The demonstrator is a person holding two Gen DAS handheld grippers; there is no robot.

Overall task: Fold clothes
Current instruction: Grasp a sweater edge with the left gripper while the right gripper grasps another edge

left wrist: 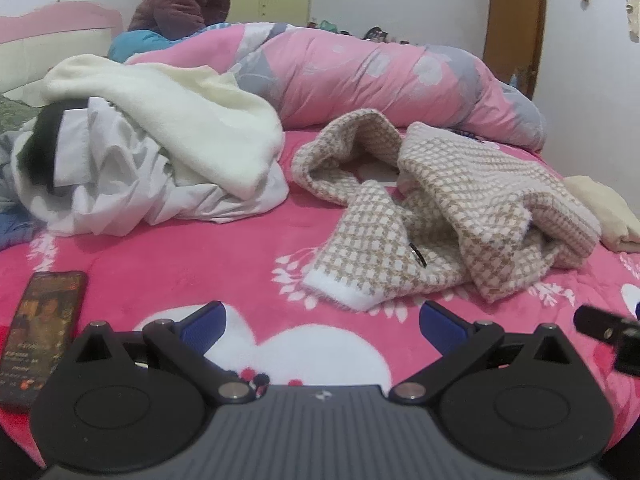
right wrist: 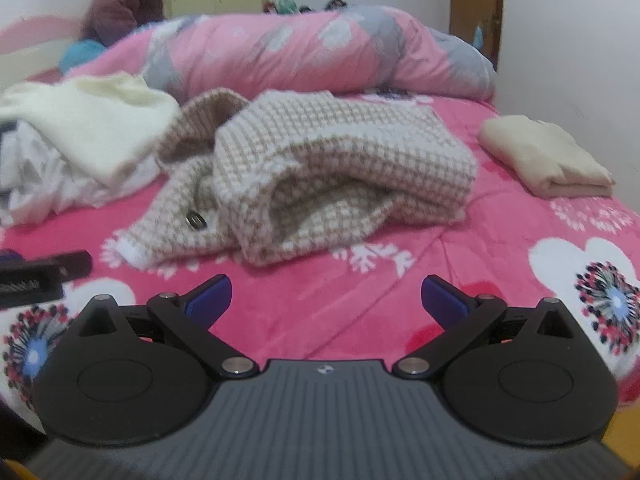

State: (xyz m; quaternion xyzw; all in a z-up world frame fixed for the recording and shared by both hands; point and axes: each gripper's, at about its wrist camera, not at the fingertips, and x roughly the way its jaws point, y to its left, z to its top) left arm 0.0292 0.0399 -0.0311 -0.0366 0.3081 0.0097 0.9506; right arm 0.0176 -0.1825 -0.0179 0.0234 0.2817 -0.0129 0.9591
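One crumpled houndstooth cardigan (left wrist: 440,216) in beige and white lies mid-bed on the pink fleece blanket (left wrist: 200,264), unfolded, a sleeve with a white cuff trailing toward the cameras and a dark button (right wrist: 196,221) showing on its front. Left of the cardigan sits a heap of white and cream garments (left wrist: 160,152), close but apart from it. Right of the cardigan, near the bed's edge, rests a folded cream garment (right wrist: 548,156). Behind the cardigan stretches a rolled pink-and-grey quilt (left wrist: 380,76), and beyond that a person in a dark padded jacket (left wrist: 184,0) sits by the headboard. Nearer than the cardigan and to its left lies a phone (left wrist: 40,332), screen lit. Both grippers hover short of the cardigan, empty: the left gripper (left wrist: 322,326) has its jaws spread wide, and the right gripper (right wrist: 326,300) likewise.
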